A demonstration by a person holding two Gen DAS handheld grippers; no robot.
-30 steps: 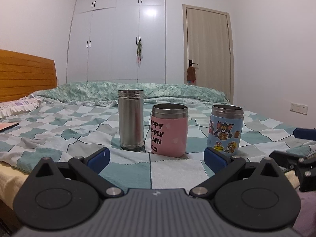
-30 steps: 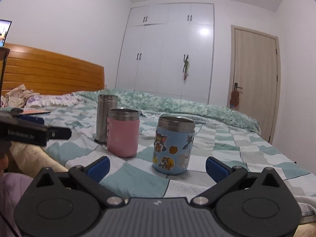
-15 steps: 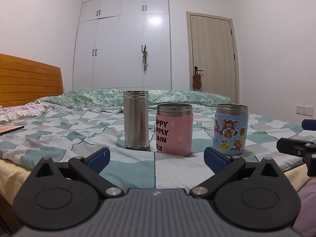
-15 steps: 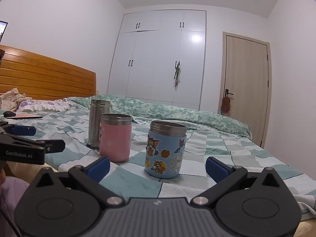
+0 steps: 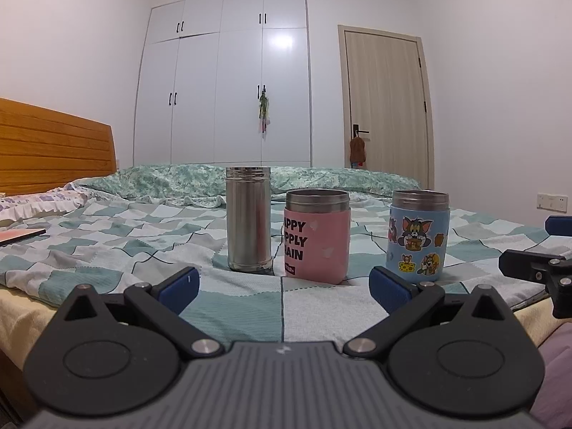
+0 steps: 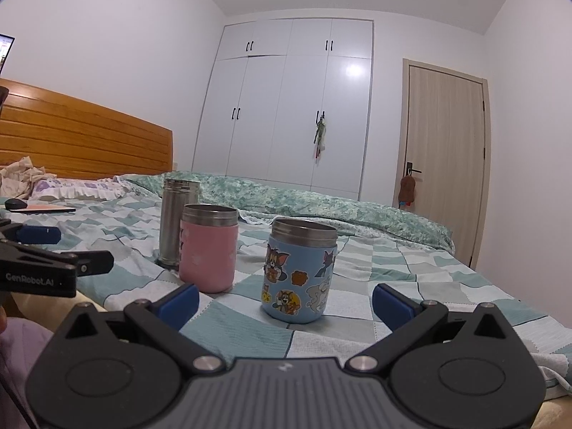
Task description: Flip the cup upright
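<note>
Three cups stand upright in a row on the checked bedspread: a tall steel cup (image 5: pixel 248 218), a pink cup (image 5: pixel 316 236) with black lettering, and a blue cartoon-sticker cup (image 5: pixel 417 235). They also show in the right wrist view: steel (image 6: pixel 177 220), pink (image 6: pixel 208 247), blue (image 6: pixel 299 269). My left gripper (image 5: pixel 284 287) is open and empty, just short of the steel and pink cups. My right gripper (image 6: pixel 286 304) is open and empty, in front of the blue cup. Each gripper shows at the edge of the other's view.
The bed (image 5: pixel 107 236) has a wooden headboard (image 5: pixel 53 146) at left, a folded green quilt (image 5: pixel 321 178) at the back, and a flat tablet-like thing (image 6: pixel 46 208) near the pillows. White wardrobe (image 5: pixel 228 82) and a door (image 5: pixel 386 107) stand behind.
Both cameras have tilted up and drawn back slightly, so the cups sit lower in view. The cups have not moved. Both grippers stay open.
</note>
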